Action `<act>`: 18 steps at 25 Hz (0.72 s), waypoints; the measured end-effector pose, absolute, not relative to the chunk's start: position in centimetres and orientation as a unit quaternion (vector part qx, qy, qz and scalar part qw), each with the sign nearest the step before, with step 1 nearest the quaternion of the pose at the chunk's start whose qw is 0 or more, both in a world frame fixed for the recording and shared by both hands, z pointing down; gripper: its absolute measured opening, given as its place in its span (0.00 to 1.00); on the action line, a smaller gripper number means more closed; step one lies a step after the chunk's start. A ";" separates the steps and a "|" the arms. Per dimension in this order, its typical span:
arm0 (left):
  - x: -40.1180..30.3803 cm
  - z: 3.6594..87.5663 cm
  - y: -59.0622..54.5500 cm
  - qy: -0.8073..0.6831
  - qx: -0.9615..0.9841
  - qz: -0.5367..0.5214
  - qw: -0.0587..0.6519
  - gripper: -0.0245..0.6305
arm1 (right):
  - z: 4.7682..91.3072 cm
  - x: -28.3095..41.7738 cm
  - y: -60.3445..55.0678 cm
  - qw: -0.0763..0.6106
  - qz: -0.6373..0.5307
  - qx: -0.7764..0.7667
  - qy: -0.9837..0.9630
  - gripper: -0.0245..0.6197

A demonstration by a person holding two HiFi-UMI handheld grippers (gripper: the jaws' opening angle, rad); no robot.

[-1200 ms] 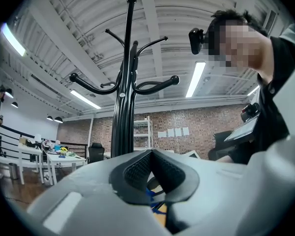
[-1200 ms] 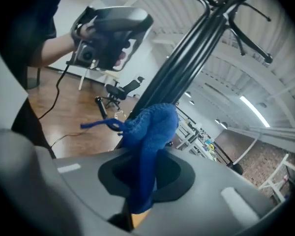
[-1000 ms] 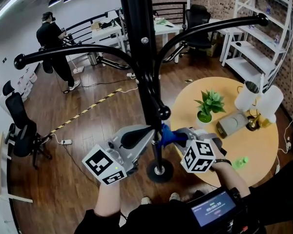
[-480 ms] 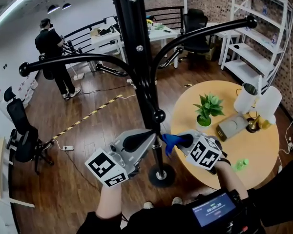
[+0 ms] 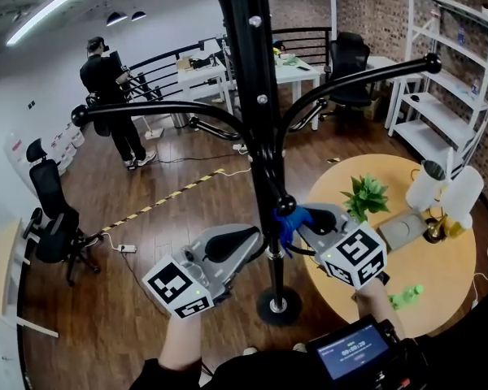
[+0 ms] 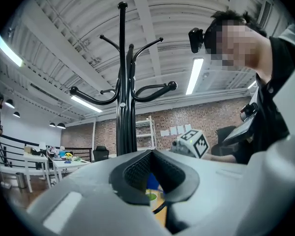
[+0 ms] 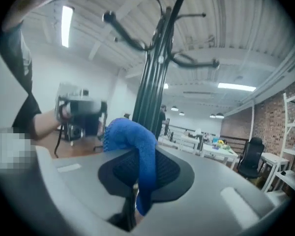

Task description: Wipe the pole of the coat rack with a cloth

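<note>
The black coat rack pole (image 5: 260,120) rises through the middle of the head view from a round base (image 5: 278,305). My right gripper (image 5: 302,220) is shut on a blue cloth (image 5: 294,219), which presses against the pole's right side just under a ball knob (image 5: 285,205). In the right gripper view the cloth (image 7: 132,136) hangs between the jaws of that gripper (image 7: 137,154), with the pole (image 7: 152,97) close behind. My left gripper (image 5: 259,246) sits shut at the pole's left side, holding nothing. In the left gripper view the pole (image 6: 122,107) stands beyond the jaws of the left gripper (image 6: 152,163).
A round wooden table (image 5: 439,275) at the right carries a potted plant (image 5: 366,195), white lamps (image 5: 447,189) and a green item (image 5: 407,296). The rack's curved arms (image 5: 163,108) spread left and right. A person (image 5: 110,96) stands far back; an office chair (image 5: 53,218) is at left.
The right gripper and blue cloth have slid up the pole, closer to the ball knob. The left gripper stays beside the pole. The head view has shifted.
</note>
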State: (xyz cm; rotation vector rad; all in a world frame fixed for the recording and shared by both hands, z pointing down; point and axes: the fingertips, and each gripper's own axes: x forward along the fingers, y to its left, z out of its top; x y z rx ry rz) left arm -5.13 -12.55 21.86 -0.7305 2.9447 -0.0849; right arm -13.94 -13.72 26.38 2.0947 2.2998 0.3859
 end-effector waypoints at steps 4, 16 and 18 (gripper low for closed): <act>-4.7 21.0 -12.4 0.966 -0.246 -0.036 0.062 0.04 | 14.9 -13.9 -13.9 0.130 0.000 0.638 0.759 0.11; -4.3 18.5 -12.4 0.961 -0.252 -0.074 0.092 0.04 | 1.2 -14.6 -19.1 0.287 -0.089 0.564 0.769 0.11; -4.7 18.3 -12.6 0.959 -0.256 -0.076 0.098 0.04 | 0.2 -14.8 -21.2 0.303 -0.101 0.550 0.771 0.11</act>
